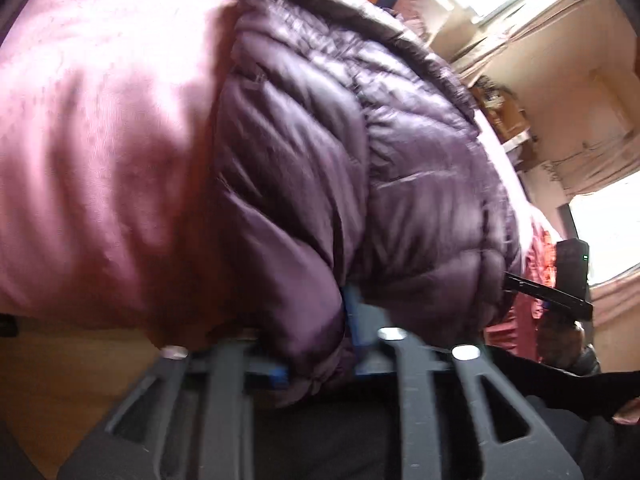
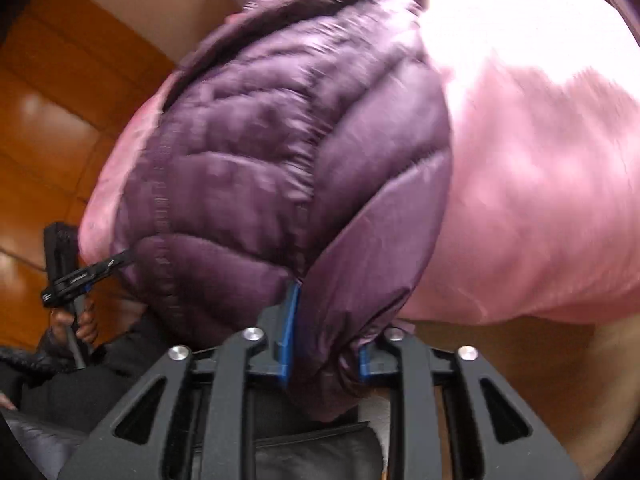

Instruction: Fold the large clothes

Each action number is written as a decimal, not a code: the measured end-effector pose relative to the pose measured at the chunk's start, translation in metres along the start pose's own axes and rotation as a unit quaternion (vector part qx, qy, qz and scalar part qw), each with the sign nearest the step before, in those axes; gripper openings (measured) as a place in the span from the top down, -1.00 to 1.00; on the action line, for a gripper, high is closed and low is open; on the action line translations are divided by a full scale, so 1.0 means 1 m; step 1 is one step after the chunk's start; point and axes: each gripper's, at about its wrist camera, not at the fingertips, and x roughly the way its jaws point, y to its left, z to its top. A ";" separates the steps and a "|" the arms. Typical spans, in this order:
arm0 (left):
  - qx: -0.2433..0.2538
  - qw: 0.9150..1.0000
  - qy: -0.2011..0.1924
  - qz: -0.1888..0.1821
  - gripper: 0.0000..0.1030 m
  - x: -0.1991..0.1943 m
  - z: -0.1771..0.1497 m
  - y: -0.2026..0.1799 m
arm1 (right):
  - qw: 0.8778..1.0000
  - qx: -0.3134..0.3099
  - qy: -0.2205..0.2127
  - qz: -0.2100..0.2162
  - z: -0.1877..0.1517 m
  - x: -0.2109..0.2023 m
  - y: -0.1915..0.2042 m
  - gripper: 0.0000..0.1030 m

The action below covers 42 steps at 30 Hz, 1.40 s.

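left wrist: left gripper (image 1: 320, 344) clenched on a bunch of the jacket (image 1: 340, 140) hem, purple quilted, lying on the pink sheet (image 1: 100, 140) at the near edge of the bed. right gripper (image 1: 520, 284) seen at far right, its tip at the jacket's other corner, hand (image 1: 568, 340) below it. risk: slick puffy fabric could slide out of the pads when lifted, grip takes only a small fold. hard to tell: blur all over, pad on the right side mostly buried in fabric, window blown out, clutter behind unreadable.

right wrist: right gripper (image 2: 324, 344) clenched on a fold of the jacket (image 2: 280, 160), blue pads pressing either side. left gripper (image 2: 86, 272) at far left on the opposite hem corner. risk: uneven pull between the two hands would skew the fold, or drag the sheet (image 2: 540, 200) along. hidden: collar end and sleeves cut off or tucked, can't tell how many layers are pinched; sheet top overexposed.
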 end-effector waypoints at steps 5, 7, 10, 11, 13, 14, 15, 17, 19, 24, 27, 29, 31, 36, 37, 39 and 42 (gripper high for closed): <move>0.022 0.994 -0.060 -0.086 0.82 -0.047 0.017 -0.020 | 0.994 -0.017 -0.060 0.089 0.026 -0.046 0.026 0.69; 0.019 0.990 -0.083 -0.117 0.85 -0.064 0.029 -0.023 | 0.989 -0.002 -0.075 0.125 0.038 -0.061 0.025 0.72; 0.004 0.982 -0.112 -0.150 0.85 -0.077 0.050 -0.022 | 0.982 0.020 -0.113 0.148 0.061 -0.070 0.021 0.75; 0.001 0.980 -0.120 -0.159 0.85 -0.080 0.057 -0.023 | 0.981 0.026 -0.123 0.149 0.071 -0.068 0.021 0.75; -0.002 0.975 -0.135 -0.177 0.85 -0.082 0.077 -0.026 | 0.978 0.041 -0.141 0.147 0.090 -0.068 0.015 0.75; -0.006 0.974 -0.137 -0.182 0.85 -0.083 0.087 -0.024 | 0.977 0.048 -0.147 0.145 0.104 -0.067 0.011 0.75; -0.012 0.972 -0.138 -0.190 0.85 -0.081 0.097 -0.022 | 0.976 0.057 -0.151 0.144 0.114 -0.064 0.010 0.75; -0.026 0.972 -0.140 -0.188 0.85 -0.070 0.120 -0.017 | 0.976 0.070 -0.156 0.134 0.135 -0.058 0.003 0.76; -0.048 0.973 -0.135 -0.179 0.85 -0.057 0.142 -0.008 | 0.976 0.087 -0.154 0.126 0.158 -0.046 0.000 0.74; -0.085 0.980 -0.123 -0.134 0.68 -0.028 0.184 0.009 | 0.978 0.110 -0.149 0.092 0.199 -0.026 -0.015 0.53; -0.103 0.979 -0.121 -0.127 0.45 -0.020 0.204 0.017 | 0.977 0.127 -0.144 0.094 0.217 -0.013 -0.026 0.22; -0.120 0.976 -0.124 -0.130 0.21 -0.019 0.211 0.027 | 0.974 0.147 -0.140 0.102 0.226 -0.004 -0.035 -0.13; -0.139 0.972 -0.139 -0.128 -0.21 -0.021 0.211 0.039 | 0.969 0.157 -0.149 0.117 0.231 -0.001 -0.040 -0.85; -0.178 0.964 -0.174 -0.094 -0.56 -0.030 0.195 0.073 | 0.967 0.150 -0.171 0.113 0.224 -0.011 -0.043 -0.96; -0.178 0.965 -0.170 -0.094 -0.56 -0.029 0.191 0.076 | 0.969 0.144 -0.173 0.103 0.218 -0.013 -0.042 -0.96; -0.171 0.969 -0.158 -0.089 -0.56 -0.023 0.181 0.080 | 0.973 0.131 -0.173 0.076 0.199 -0.016 -0.043 -0.96; -0.144 0.976 -0.137 -0.088 -0.56 -0.007 0.168 0.076 | 0.982 0.121 -0.138 0.036 0.165 -0.003 -0.047 -0.90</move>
